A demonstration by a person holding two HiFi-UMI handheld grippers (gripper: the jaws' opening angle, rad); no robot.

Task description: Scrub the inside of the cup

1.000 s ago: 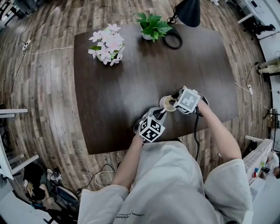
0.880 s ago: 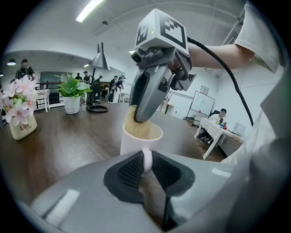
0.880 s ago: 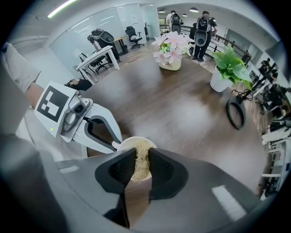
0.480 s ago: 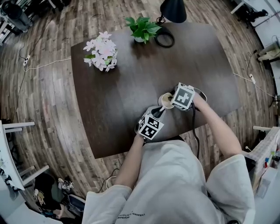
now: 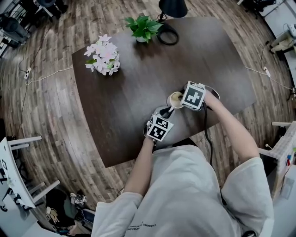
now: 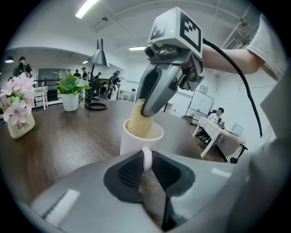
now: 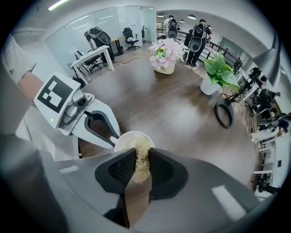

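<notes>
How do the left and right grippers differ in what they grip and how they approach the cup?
The left gripper is shut on the cup by its handle; the right gripper is shut on a tan scrub pad. The left gripper reaches in from the side; the right gripper points down from above, pad in the cup. Both are shut.

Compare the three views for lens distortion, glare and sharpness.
Head view: fisheye bows the table edges; light is even. Left gripper view: dark round vignette, bright ceiling strip light, cup sharp, near jaws soft. Right gripper view: same vignette, pale sheen on the table, sponge close to the lens looks fuzzy.
</notes>
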